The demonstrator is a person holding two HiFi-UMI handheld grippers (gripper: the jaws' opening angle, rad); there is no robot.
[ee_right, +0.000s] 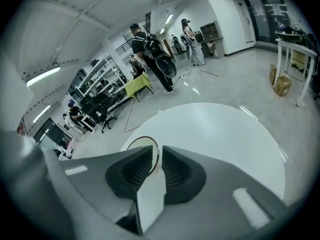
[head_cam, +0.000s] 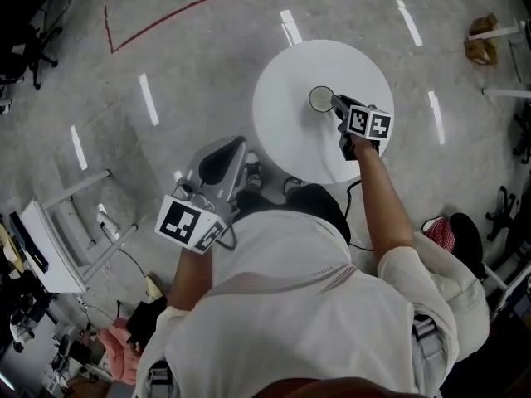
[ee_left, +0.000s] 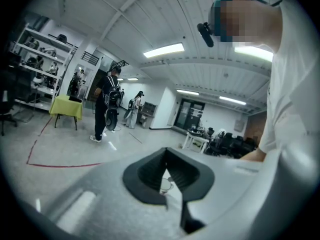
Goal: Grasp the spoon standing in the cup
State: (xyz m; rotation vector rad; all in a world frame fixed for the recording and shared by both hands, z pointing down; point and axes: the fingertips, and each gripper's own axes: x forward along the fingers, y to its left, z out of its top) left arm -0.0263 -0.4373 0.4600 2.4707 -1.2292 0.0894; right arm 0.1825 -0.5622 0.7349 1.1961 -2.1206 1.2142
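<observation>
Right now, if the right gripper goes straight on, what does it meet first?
The round dark-rimmed cup on the white round table; its rim seems already at the tips of the right gripper.

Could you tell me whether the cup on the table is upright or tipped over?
Upright: the cup shows its round mouth facing up on the white table, right gripper at its rim.

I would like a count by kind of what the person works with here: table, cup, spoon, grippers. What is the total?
Round white table: 1
Cup: 1
Spoon, seemingly the thin pale strip held by the right gripper: 1
Grippers, counting the left gripper: 2
Total: 5
</observation>
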